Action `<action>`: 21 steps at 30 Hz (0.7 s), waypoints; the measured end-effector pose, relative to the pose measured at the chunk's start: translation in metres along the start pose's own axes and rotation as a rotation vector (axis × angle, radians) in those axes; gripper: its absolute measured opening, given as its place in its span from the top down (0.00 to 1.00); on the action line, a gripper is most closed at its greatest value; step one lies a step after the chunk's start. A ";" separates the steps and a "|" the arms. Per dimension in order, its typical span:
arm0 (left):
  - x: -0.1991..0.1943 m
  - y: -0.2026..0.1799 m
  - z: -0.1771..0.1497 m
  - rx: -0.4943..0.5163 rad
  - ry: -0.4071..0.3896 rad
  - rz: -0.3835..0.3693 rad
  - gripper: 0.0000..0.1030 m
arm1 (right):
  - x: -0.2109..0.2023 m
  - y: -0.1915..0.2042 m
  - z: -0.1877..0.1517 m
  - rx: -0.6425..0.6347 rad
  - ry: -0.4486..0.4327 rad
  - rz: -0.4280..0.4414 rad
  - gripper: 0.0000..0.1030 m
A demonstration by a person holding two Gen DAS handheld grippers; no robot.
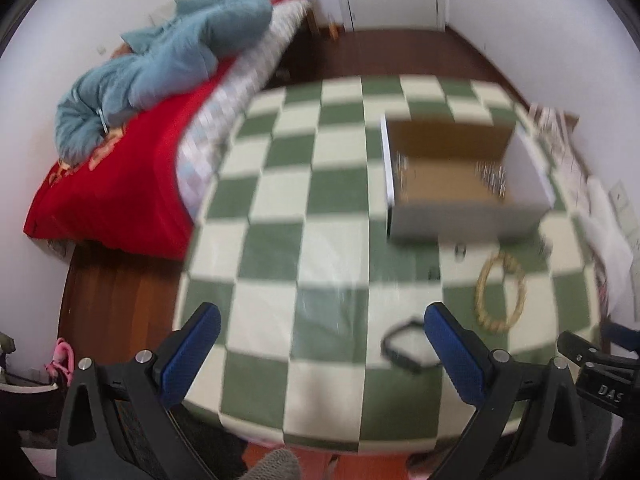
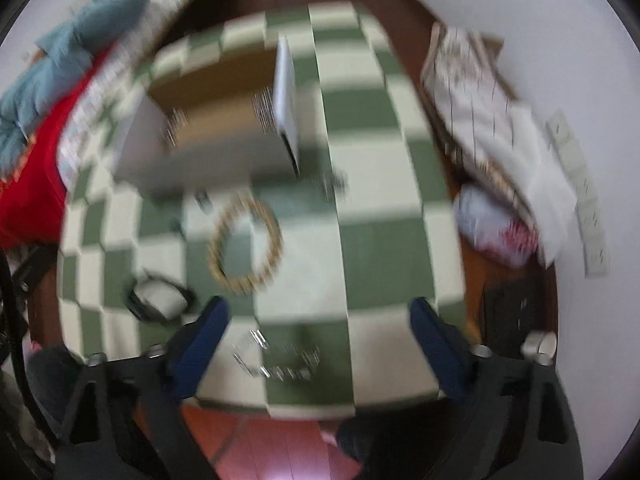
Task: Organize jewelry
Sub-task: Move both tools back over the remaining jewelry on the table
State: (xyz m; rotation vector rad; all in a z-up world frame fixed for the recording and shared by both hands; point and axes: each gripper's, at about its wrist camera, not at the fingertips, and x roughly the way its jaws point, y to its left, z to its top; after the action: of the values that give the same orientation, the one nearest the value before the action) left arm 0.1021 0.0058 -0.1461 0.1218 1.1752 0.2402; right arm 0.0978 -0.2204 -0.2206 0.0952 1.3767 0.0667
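An open white box (image 1: 460, 184) with a brown inside stands on the green-and-cream checked table (image 1: 312, 216); it also shows in the right wrist view (image 2: 208, 132). A gold bead bracelet (image 1: 500, 292) (image 2: 245, 242) and a black band (image 1: 404, 346) (image 2: 158, 296) lie in front of the box. A silver chain (image 2: 276, 360) lies near the table's front edge. My left gripper (image 1: 322, 344) is open and empty above the front edge, the black band beside its right finger. My right gripper (image 2: 320, 340) is open and empty above the silver chain. Both views are blurred.
A bed with a red cover (image 1: 120, 188) and a blue quilt (image 1: 172, 60) stands left of the table. Folded cloth and a bag (image 2: 492, 120) lie on the floor at the right, against the white wall. Small dark items (image 1: 460, 250) lie close to the box.
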 end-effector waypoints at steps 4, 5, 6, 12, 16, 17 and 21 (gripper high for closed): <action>0.022 -0.010 -0.025 0.026 0.069 0.006 0.00 | 0.038 -0.007 -0.028 0.002 0.104 -0.002 0.33; 0.024 -0.012 -0.028 0.030 0.077 0.006 0.00 | 0.044 -0.007 -0.034 0.001 0.114 -0.005 0.36; 0.027 -0.013 -0.031 0.034 0.088 0.004 0.00 | 0.048 -0.006 -0.039 -0.002 0.121 -0.002 0.37; 0.034 -0.021 -0.038 0.051 0.115 -0.001 0.00 | 0.050 0.011 -0.056 -0.085 0.039 -0.077 0.90; 0.028 -0.029 -0.035 0.064 0.099 -0.011 0.00 | 0.052 0.000 -0.057 -0.052 0.023 -0.041 0.90; 0.028 -0.032 -0.033 0.068 0.098 -0.016 0.00 | 0.052 -0.007 -0.055 -0.030 0.028 -0.002 0.90; 0.022 -0.056 -0.034 0.105 0.105 -0.086 0.00 | 0.057 -0.022 -0.045 -0.015 0.149 0.163 0.84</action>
State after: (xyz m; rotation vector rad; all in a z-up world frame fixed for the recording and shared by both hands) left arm 0.0854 -0.0441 -0.1915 0.1513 1.2949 0.1100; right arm 0.0641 -0.2354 -0.2868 0.1931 1.5146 0.2238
